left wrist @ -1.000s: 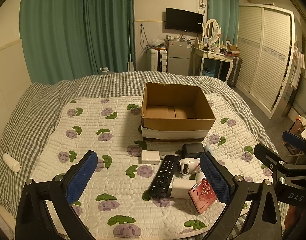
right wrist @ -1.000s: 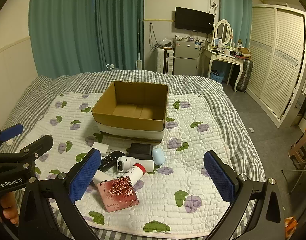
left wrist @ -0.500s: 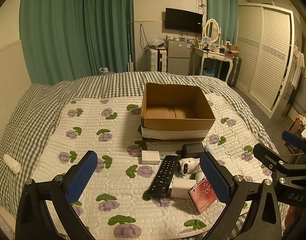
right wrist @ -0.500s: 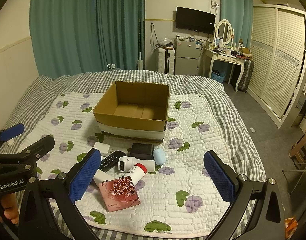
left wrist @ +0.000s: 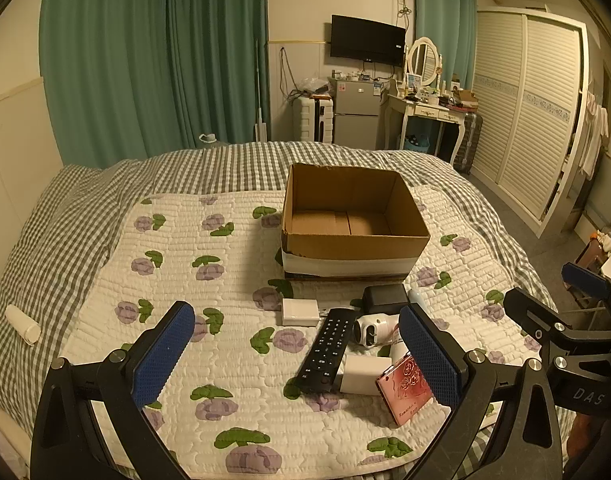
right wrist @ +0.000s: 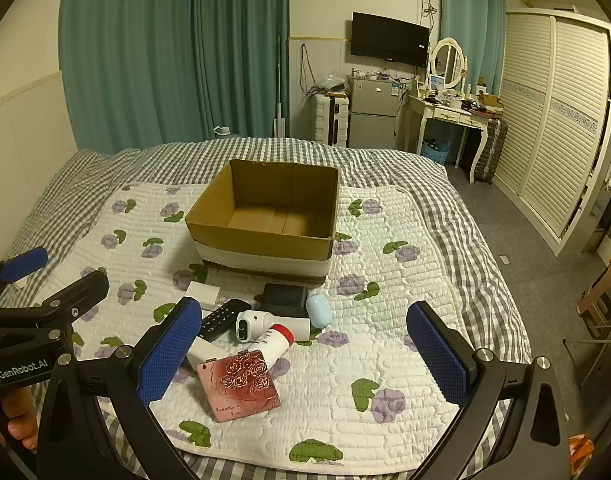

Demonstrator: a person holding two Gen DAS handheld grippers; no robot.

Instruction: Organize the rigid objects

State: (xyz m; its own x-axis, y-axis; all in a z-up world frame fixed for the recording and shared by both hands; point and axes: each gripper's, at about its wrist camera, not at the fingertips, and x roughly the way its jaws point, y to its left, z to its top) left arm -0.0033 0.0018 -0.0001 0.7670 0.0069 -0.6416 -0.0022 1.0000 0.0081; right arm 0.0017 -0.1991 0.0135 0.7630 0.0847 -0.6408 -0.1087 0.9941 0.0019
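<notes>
An empty cardboard box (left wrist: 355,216) (right wrist: 265,216) stands on the flowered quilt (left wrist: 225,280). In front of it lie a black remote (left wrist: 325,350) (right wrist: 221,318), a white adapter (left wrist: 299,312) (right wrist: 202,293), a black block (left wrist: 384,298) (right wrist: 284,300), a white thermometer gun (left wrist: 371,330) (right wrist: 251,324), a red-capped white bottle (right wrist: 275,340), a pale blue case (right wrist: 318,310), a white box (left wrist: 363,370) and a pink rose-patterned case (left wrist: 405,388) (right wrist: 239,384). My left gripper (left wrist: 297,354) is open above the remote. My right gripper (right wrist: 305,352) is open above the pile.
A white cylinder (left wrist: 22,324) lies at the left edge of the checked bedspread. Beyond the bed stand green curtains, a small fridge (right wrist: 371,114), a dressing table (right wrist: 451,114) and a louvred wardrobe (right wrist: 553,112). Each gripper shows at the edge of the other's view.
The right wrist view has shifted slightly, so the objects sit a little further right. The left gripper has not visibly moved.
</notes>
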